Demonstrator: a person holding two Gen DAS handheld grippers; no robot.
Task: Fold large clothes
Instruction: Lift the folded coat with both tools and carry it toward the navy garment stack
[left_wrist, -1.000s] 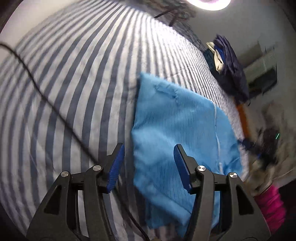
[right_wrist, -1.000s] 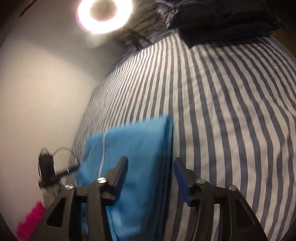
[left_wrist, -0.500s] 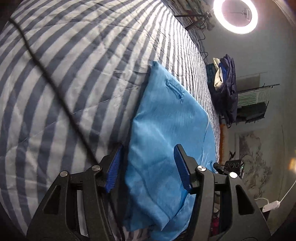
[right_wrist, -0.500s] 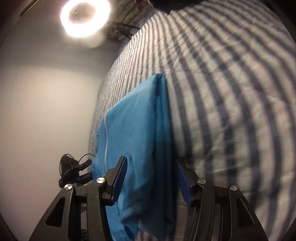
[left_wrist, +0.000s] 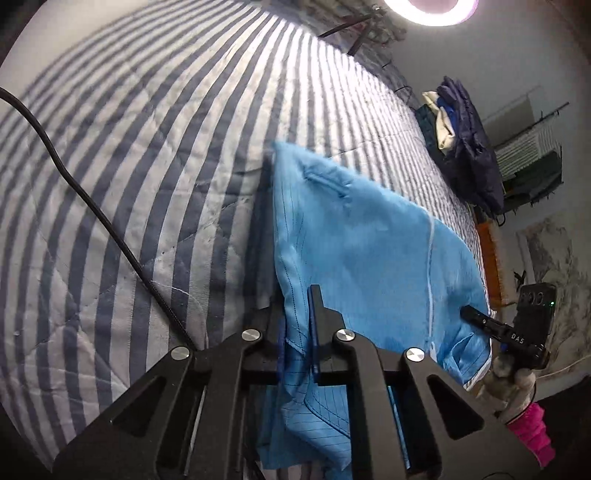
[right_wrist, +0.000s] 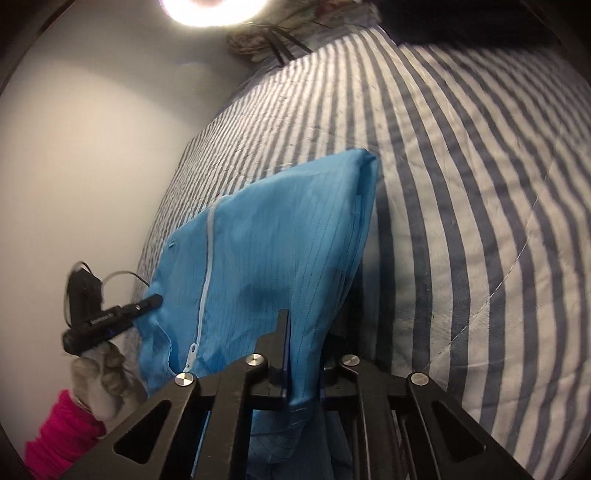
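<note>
Both claws pinched nearly closed on the near edge of the folded blue garment (left_wrist: 369, 251): left gripper (left_wrist: 297, 328) clamps its left corner, right gripper (right_wrist: 303, 354) its right corner, cloth lifting off the striped quilt (left_wrist: 166, 155), black cable (left_wrist: 92, 206) trailing alongside.

Garment (left_wrist: 362, 240) bright blue w/ white zip; quilt (left_wrist: 166, 147) blue-white stripes (sleeve (right_wrist: 62, 432) pink).

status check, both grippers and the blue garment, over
Left gripper shut on blue garment near edge. Right gripper shut on its other corner. Near end lifted off striped bed. Black cable lies alongside.
</note>
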